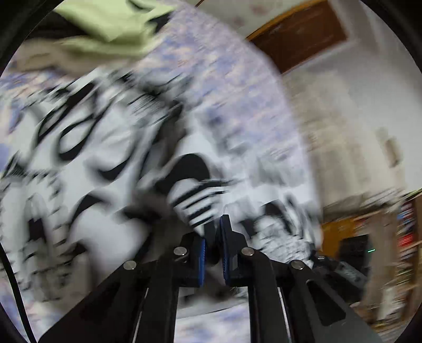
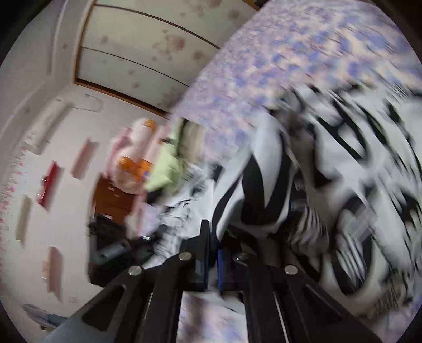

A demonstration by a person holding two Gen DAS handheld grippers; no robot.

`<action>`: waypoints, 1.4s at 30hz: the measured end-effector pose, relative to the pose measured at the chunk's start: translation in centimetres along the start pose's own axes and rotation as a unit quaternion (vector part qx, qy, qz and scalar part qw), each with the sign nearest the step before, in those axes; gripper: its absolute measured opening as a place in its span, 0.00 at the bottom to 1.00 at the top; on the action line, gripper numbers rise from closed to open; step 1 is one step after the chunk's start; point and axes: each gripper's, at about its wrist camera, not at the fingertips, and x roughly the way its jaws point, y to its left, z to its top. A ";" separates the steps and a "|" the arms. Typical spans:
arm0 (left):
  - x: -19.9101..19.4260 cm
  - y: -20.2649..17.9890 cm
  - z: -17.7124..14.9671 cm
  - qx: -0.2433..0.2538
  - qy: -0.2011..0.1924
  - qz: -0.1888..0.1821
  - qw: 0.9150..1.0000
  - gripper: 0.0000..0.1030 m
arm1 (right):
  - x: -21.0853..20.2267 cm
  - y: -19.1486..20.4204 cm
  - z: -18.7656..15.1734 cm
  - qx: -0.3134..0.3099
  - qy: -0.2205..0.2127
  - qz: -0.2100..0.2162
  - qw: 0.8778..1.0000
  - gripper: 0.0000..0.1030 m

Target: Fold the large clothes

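Observation:
A large white garment with bold black print (image 1: pixel 105 147) lies spread on a bed with a purple-and-white floral cover (image 1: pixel 237 100). My left gripper (image 1: pixel 216 227) is shut on a bunched fold of this garment, its jaws pinched close together. In the right wrist view the same garment (image 2: pixel 356 171) fills the right side. My right gripper (image 2: pixel 214 237) is shut on a fold of its cloth that rises between the jaws. Both views are blurred by motion.
Folded pale green clothes (image 1: pixel 110 23) lie at the far end of the bed and also show in the right wrist view (image 2: pixel 168 163). Pink bedding (image 2: pixel 129 163) is beyond the bed edge. A brown door (image 1: pixel 300 34), white walls and shelves (image 1: pixel 395 237) surround it.

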 end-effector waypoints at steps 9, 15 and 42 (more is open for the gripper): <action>2.6 2.3 -3.8 -0.014 0.013 0.047 0.999 0.17 | 1.9 -2.6 -4.4 -0.024 0.027 -0.106 0.994 0.17; -1.8 -0.4 -5.6 0.045 -0.062 0.147 0.986 0.42 | -1.5 2.0 -4.5 -0.127 -0.037 -0.195 0.972 0.21; 6.8 -3.5 0.0 0.149 -0.120 0.184 0.964 0.26 | 6.6 0.4 3.7 -0.193 -0.097 -0.279 0.936 0.00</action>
